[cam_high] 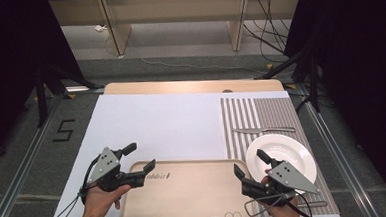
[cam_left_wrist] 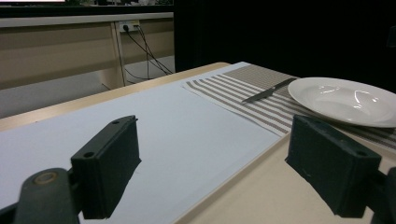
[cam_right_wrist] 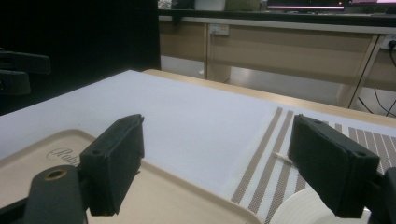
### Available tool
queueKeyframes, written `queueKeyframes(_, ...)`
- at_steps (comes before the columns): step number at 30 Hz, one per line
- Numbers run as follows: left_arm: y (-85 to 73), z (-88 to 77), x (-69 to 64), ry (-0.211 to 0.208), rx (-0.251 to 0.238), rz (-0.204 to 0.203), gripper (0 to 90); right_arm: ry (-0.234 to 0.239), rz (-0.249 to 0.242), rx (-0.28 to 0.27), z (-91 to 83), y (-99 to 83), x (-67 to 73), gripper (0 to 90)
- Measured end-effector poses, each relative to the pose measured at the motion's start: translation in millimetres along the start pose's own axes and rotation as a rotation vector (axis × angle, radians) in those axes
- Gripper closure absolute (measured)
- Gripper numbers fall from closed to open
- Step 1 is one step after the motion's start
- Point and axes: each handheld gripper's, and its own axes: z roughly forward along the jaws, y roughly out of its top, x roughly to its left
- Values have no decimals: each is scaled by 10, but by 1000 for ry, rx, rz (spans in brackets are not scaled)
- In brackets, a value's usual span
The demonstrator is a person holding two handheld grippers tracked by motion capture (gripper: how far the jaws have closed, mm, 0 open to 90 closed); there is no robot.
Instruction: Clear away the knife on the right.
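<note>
Between the two grippers, beige tray (cam_high: 185,194) at the table's near edge, left gripper (cam_high: 141,164) spread wide over its far-left corner, right gripper (cam_high: 251,164) spread wide over its right rim, nothing grasped

A black figure "5" (cam_high: 63,130) is marked on the grey floor left of the table. The beige tray (cam_high: 185,199) carries dark script near its far edge, too blurred to read for certain, and a small round mark beside a line-drawn rabbit at its near edge.
</note>
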Motion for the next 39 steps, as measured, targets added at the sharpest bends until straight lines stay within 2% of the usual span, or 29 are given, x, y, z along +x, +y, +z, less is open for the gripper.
queueKeyframes(1,0,1,0,0,0,1,162,1,-5,16,-9,4,-3,194)
queueKeyframes(6,-1,4,-8,-2,1,6,162,-8,-6,-5,1,5,-11,194)
queueKeyframes(8,-1,4,-9,0,1,11,163,-22,-9,-5,-6,9,-20,194)
queueKeyframes(11,-1,2,-10,4,0,13,162,-16,-7,8,-16,21,-34,194)
queueKeyframes(12,-1,1,-10,4,-1,13,162,-25,-19,-11,-10,23,-48,194)
queueKeyframes(14,0,1,-11,5,-2,13,163,-22,-12,-14,-18,31,-55,194)
queueKeyframes(15,-1,2,-14,3,-2,11,163,-31,-19,-3,-34,44,-64,193)
queueKeyframes(16,-1,2,-14,3,-2,11,163,-29,-27,-14,-35,56,-82,192)
queueKeyframes(21,0,4,-20,0,-2,13,162,-36,-9,-26,-77,128,-167,178)
queueKeyframes(22,0,4,-20,0,-2,13,163,-39,-17,-18,-80,144,-188,174)
queueKeyframes(24,-1,5,-20,0,-2,18,163,-40,1,-9,-78,163,-197,167)
queueKeyframes(29,-2,6,-19,2,-1,18,163,-36,-23,-16,-75,207,-219,163)
queueKeyframes(31,-3,4,-18,5,-3,17,162,-31,-13,-7,-87,233,-235,163)
queueKeyframes(32,-3,5,-18,5,-3,17,163,-38,-16,-26,-80,243,-251,162)
queueKeyframes(35,-4,6,-19,5,-2,17,162,-38,-16,-12,-91,292,-302,162)
queueKeyframes(36,-10,17,-16,-1,-7,19,162,-32,-4,-32,-84,306,-317,163)
queueKeyframes(37,-10,15,-18,5,1,21,162,-29,-4,-14,-101,331,-336,162)
queueKeyframes(39,-12,18,-17,4,4,21,162,-41,-22,-24,-97,379,-372,161)
